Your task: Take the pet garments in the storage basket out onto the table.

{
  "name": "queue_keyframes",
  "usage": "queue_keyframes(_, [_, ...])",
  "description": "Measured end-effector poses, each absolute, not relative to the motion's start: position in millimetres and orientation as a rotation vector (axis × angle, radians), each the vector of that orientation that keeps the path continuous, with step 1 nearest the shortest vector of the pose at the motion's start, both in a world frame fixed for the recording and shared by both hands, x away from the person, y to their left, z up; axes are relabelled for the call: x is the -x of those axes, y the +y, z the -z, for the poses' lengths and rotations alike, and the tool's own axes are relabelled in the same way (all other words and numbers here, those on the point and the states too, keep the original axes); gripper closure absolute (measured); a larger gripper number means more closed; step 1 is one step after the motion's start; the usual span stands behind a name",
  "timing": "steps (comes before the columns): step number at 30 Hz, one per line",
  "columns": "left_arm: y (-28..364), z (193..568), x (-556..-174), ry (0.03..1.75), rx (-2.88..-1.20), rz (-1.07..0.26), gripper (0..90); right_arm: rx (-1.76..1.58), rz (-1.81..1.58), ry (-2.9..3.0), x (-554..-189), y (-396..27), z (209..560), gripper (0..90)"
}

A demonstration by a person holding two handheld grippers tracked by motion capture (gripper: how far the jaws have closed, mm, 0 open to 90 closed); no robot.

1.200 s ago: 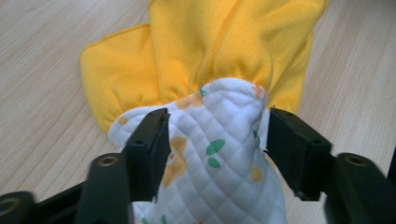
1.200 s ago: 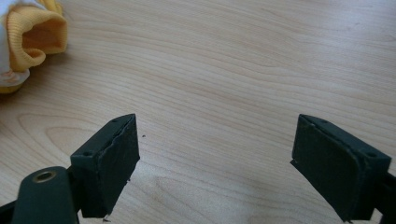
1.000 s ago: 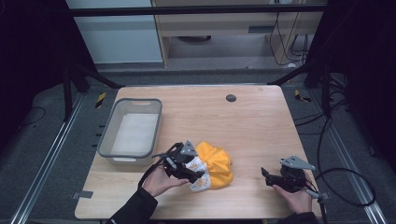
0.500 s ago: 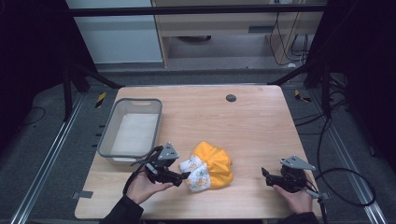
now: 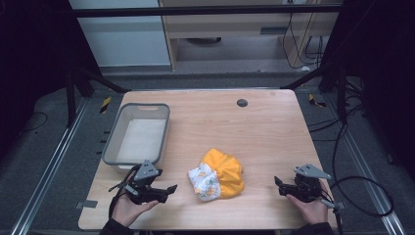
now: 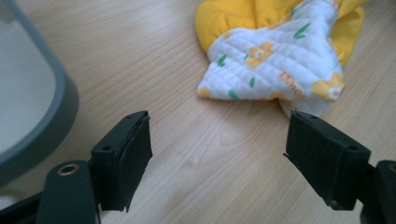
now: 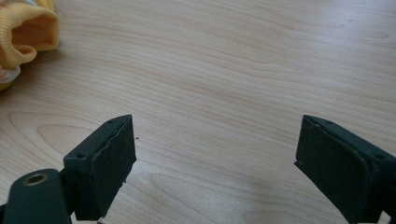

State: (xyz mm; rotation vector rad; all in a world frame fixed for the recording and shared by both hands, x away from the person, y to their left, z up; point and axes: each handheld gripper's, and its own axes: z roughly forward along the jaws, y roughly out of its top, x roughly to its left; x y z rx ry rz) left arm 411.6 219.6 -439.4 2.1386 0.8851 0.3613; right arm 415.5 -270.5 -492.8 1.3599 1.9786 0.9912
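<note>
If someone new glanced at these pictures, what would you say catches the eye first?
Probably the crumpled yellow cloth with its white flowered lining, lying near the front middle of the wooden table. Next, the grey bin at the table's left. The left gripper and right gripper sit open at either side, apart from the cloth.

Looks like a lab or test rig setup, not a home. A plain wooden table (image 5: 254, 122) is boxed in by a black metal frame (image 5: 205, 10), with aluminium rails (image 5: 46, 171) laid along the floor out past the left gripper (image 5: 164, 191). Loose cables (image 5: 362, 196) are strewn over the grey carpet beside the right gripper (image 5: 279, 185). Yellow-black hazard tape (image 5: 105, 104) is stuck to the floor, and bare shelving with more wiring (image 5: 298, 49) is seen far beyond both grippers.
</note>
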Motion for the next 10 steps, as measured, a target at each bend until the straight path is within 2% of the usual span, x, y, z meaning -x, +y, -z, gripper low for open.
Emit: queue_keyframes(10, [251, 455, -401, 0.971, -2.107, -0.355, 22.0, -1.362, -0.984, 1.980, -415, -271, 493, 11.2])
